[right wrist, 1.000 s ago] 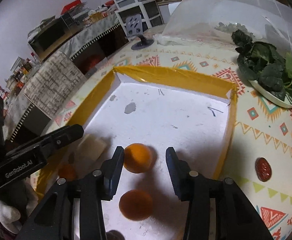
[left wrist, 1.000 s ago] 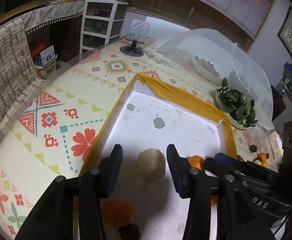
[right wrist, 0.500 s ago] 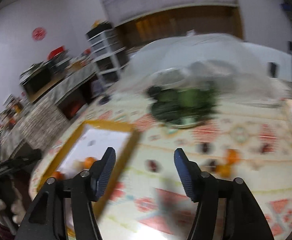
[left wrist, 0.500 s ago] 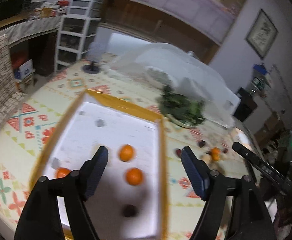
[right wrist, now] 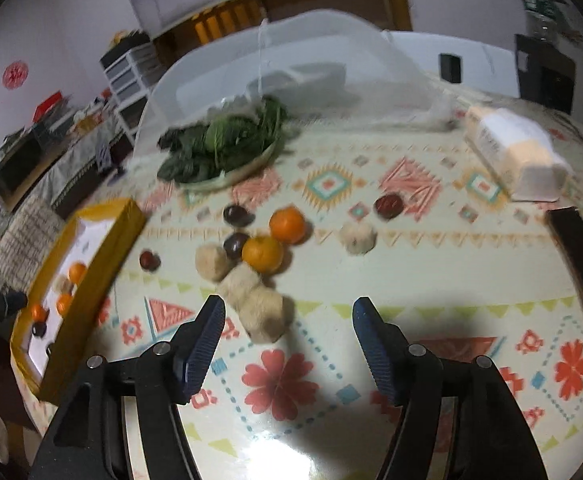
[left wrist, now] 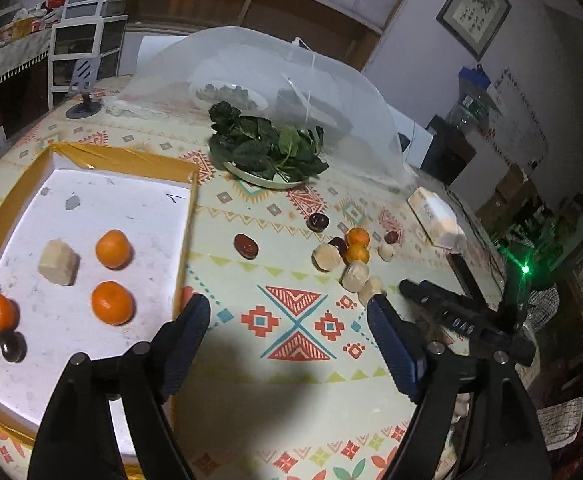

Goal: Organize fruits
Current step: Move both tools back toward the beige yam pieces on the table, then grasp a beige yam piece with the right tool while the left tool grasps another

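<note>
Your left gripper (left wrist: 289, 330) has just been opening, nothing between its jaws; your right gripper (right wrist: 287, 330) gapes wide, empty, above the tablecloth (right wrist: 431, 280).

Table (left wrist: 291, 376) covered by a patterned cloth; a yellow-edged white tray (left wrist: 123, 162) is set at its left; a plate of leafy greens (left wrist: 265, 152) and a mesh food cover (left wrist: 343, 92) behind; loose oranges (left wrist: 357, 244), pale lumps (left wrist: 325, 258) and dark fruits (left wrist: 245, 246) are scattered at centre; a white packet (left wrist: 435, 216) lies at right.
</note>
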